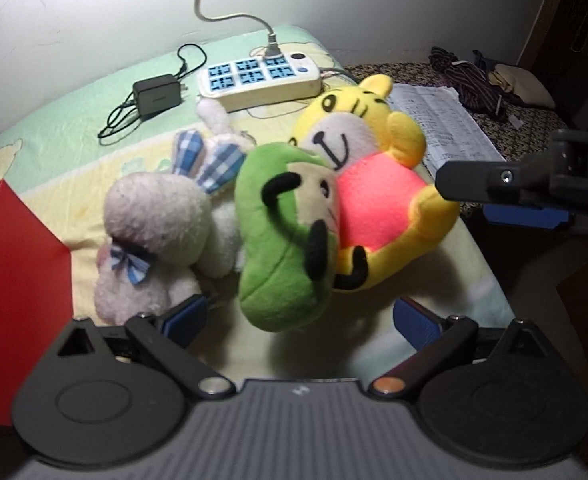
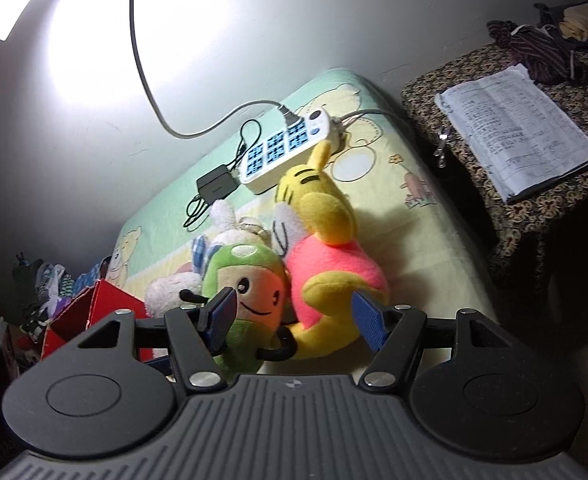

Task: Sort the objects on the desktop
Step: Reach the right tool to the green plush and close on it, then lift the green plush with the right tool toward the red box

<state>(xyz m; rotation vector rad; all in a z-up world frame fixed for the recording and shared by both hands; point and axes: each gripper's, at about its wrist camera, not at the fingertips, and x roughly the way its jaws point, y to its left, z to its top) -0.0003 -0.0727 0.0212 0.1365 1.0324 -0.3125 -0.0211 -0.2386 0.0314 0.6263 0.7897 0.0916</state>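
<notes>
Three plush toys piled on cartoon sheet, red box at left.

Left gripper (image 1: pixel 300 322) wide open, just short of green plush (image 1: pixel 282 240); right gripper (image 2: pixel 294 322) wide open above it and yellow plush (image 2: pixel 326 248). White bunny (image 1: pixel 154 232) beside red box (image 1: pixel 22 248); box contents can't be seen.

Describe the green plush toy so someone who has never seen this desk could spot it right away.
On the pastel bear-print cloth, three soft toys lie bunched together in front of the white power strip. The green plush toy is the middle one, between the white bunny and the yellow tiger. It alone is green, with a beige face and black limbs.
</notes>
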